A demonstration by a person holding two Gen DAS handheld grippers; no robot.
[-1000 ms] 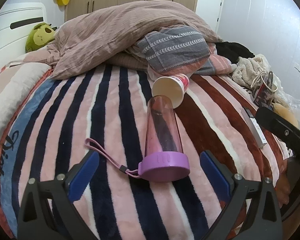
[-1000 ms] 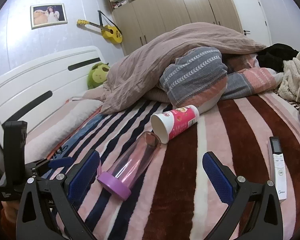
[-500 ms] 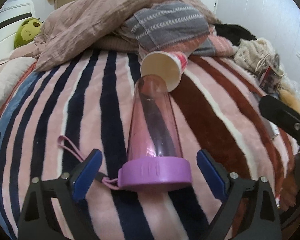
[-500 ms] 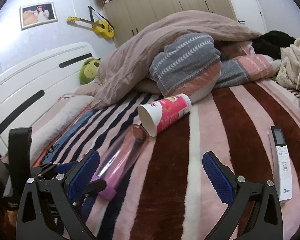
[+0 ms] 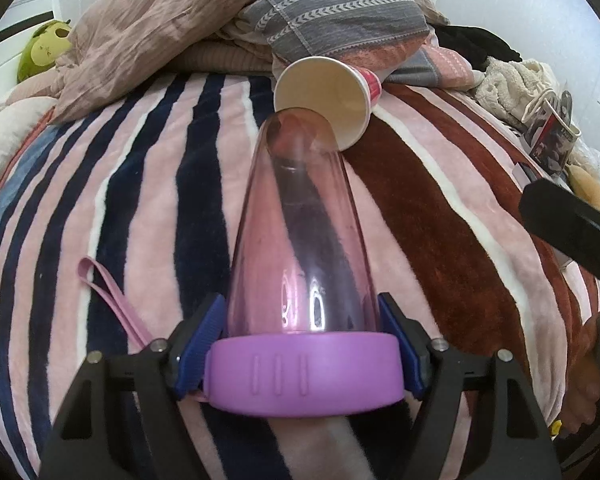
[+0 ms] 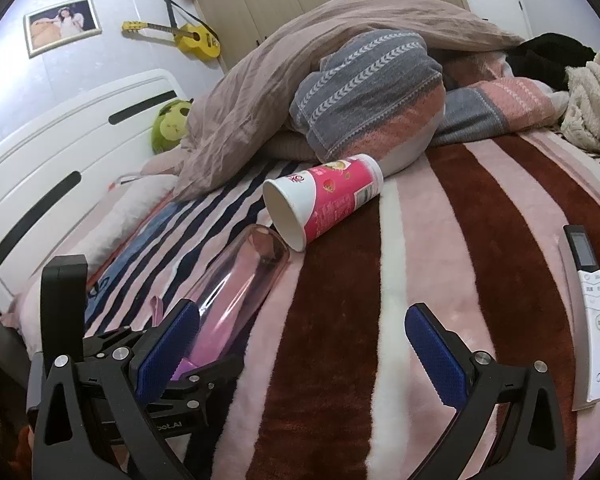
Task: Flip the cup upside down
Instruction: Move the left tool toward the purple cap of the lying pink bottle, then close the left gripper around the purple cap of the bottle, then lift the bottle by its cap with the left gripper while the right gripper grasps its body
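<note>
A clear pink bottle-cup (image 5: pixel 300 232) with a purple lid (image 5: pixel 304 372) lies on its side on the striped blanket, its base touching the rim of a pink and white paper cup (image 5: pixel 328 92) that also lies on its side. My left gripper (image 5: pixel 300 336) has its blue pads against both sides of the pink cup just above the lid. In the right wrist view the pink cup (image 6: pixel 236 292) and paper cup (image 6: pixel 324 200) lie ahead to the left. My right gripper (image 6: pixel 300 352) is open and empty above the blanket.
A pink wrist strap (image 5: pixel 112 296) trails left of the lid. A white remote (image 6: pixel 592 320) lies on the blanket at right. Heaped duvet and pillows (image 6: pixel 364 92) lie behind the cups. A mug and clothes (image 5: pixel 548 136) sit at the far right.
My left gripper moved forward over the pink cup and closed on it near the lid. My right gripper stayed open and shifted little.
</note>
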